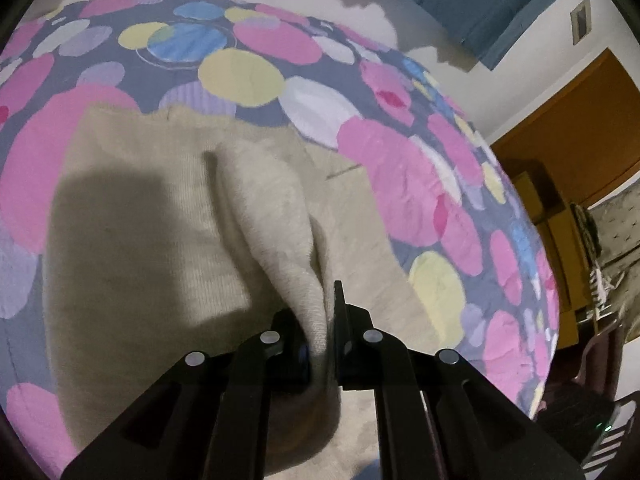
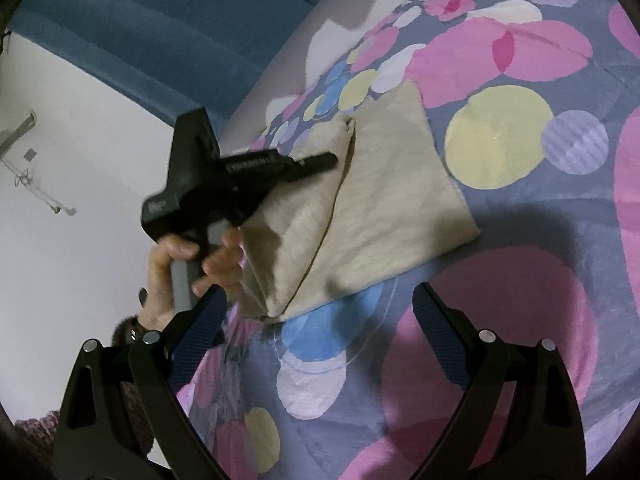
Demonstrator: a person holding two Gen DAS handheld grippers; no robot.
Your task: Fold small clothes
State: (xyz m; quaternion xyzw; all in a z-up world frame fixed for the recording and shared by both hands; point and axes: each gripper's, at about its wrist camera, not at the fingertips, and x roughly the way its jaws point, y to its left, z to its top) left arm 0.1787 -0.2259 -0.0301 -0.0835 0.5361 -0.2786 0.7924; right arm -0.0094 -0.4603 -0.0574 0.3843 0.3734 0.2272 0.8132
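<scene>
Nearest the left wrist camera, the left gripper [image 1: 326, 344] was clamped on a bunched ridge of the beige knit garment [image 1: 160, 216], the fabric rising from between its fingers toward 12 o'clock. In the right wrist view, the right gripper [image 2: 320, 320] hung with its fingers wide apart and nothing between them, above the bedspread [image 2: 500, 360]. Beyond it, toward 12 o'clock, the garment lay partly folded on the spotted bedspread, one layer lifted at its 9 o'clock edge where the left gripper pinched it; the person's hand [image 2: 200, 260] held that tool's handle. Further off stood a blue headboard [image 2: 140, 32] and a white wall [image 2: 60, 240]. The risk, as I judged it, was that the pinch took only a thick bunch instead of a clean edge, so carrying it over could drag the lower layer along, skewing the fold or leaving a lump. The soft knit could also slip from the grip if pulled sharply.
</scene>
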